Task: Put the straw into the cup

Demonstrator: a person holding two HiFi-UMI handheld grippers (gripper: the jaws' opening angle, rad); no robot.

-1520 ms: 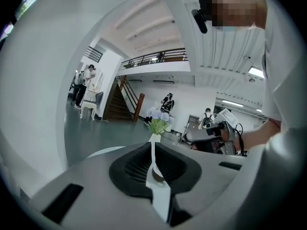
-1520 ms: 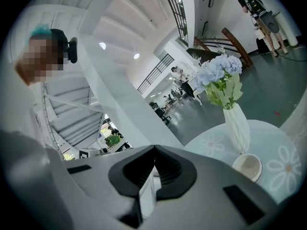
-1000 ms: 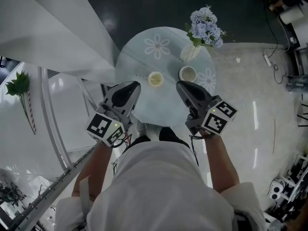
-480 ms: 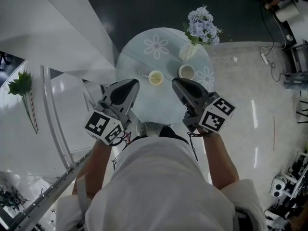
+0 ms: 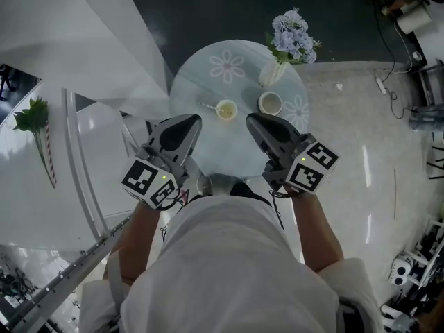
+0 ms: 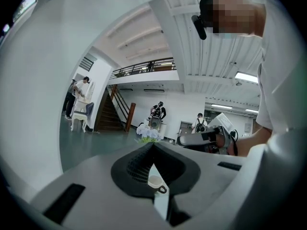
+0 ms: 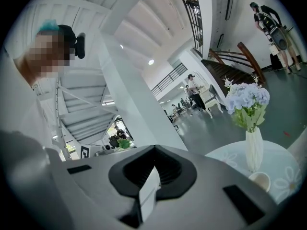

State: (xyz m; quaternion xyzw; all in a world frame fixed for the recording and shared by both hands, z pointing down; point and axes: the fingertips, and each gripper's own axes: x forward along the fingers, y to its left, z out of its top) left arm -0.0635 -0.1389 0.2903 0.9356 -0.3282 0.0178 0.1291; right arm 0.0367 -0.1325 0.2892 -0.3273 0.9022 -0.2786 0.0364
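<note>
Grey left tool [image 6: 152,146], right tool [image 7: 154,148], closed, empty

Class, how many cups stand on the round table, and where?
2. One cup sits near the middle of the table, beside the straw; the other cup stands to its right, by the vase. None seems hidden.

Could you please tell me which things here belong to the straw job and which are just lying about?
Job: straw, lying flat; yellowish cup beside it; left gripper and right gripper, both shut, empty.
Lying about: white cup; flower vase; leafy sprig.
</note>
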